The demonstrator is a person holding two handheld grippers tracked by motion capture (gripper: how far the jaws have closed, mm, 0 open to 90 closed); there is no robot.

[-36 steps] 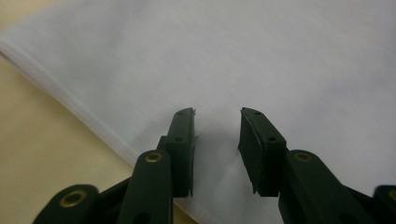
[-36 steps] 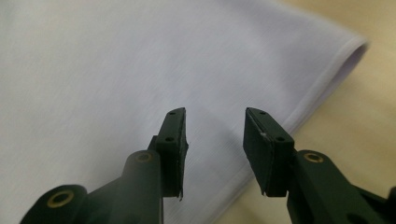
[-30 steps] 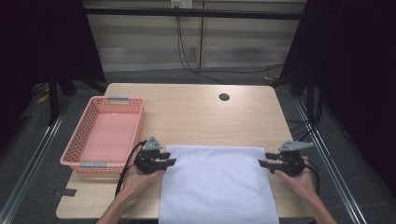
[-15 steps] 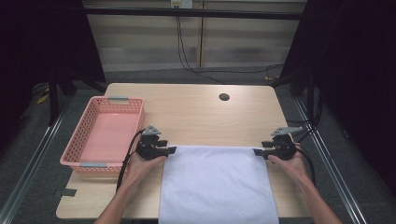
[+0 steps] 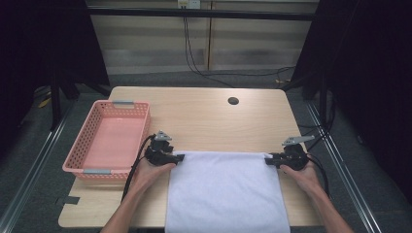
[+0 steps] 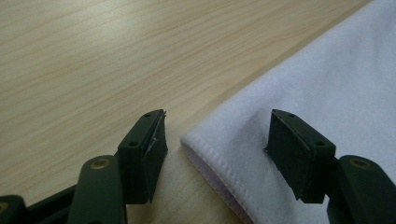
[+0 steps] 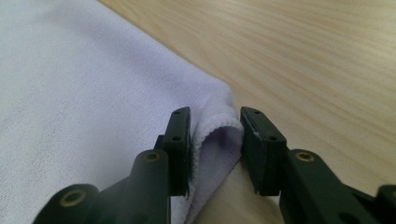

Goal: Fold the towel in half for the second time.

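Item: white towel (image 5: 226, 191), spread flat on the near middle of the surface (image 5: 204, 121), its near end hanging over the near edge.
Progress: you have the towel laid out smooth and both far corners addressed; judging by this, any folding or lifting is not yet begun.
Left hand-held gripper (image 6: 217, 135): at the far left corner; your jaws have just been opening and stand apart, the hemmed corner lying between them, neither pad pressing it.
Right hand-held gripper (image 7: 215, 135): at the far right corner; your jaws have just been closing and now pinch the bunched corner between both pads.
Left to do: close your left jaws on their corner before you move the cloth.
Nearby: pink basket (image 5: 87, 160), far left of the towel.
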